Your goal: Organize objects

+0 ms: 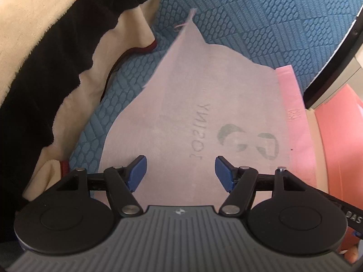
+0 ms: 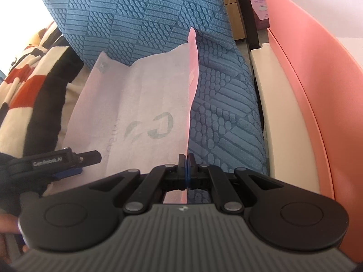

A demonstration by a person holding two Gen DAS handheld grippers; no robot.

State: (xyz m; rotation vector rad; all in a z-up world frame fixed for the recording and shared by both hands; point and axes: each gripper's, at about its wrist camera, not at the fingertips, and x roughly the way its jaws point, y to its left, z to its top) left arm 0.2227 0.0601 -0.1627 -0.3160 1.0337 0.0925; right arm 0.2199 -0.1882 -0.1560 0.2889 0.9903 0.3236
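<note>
On blue quilted fabric [image 2: 226, 104] lies a thin pink printed bag [image 1: 192, 117]. Above it, left tool [image 1: 180, 170] gapes empty; right tool [image 2: 186, 165] pinches its edge, which might slip.

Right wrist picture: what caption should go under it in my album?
Right gripper pinches the edge of a pink bag lying on the blue cushion.

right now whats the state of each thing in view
pink bag: flat on the blue cover, right edge lifted
right tongs: shut on the bag's edge
left tongs: open over the bag, holding nothing
pink box: upright beside the cover
striped blanket: crumpled
</note>
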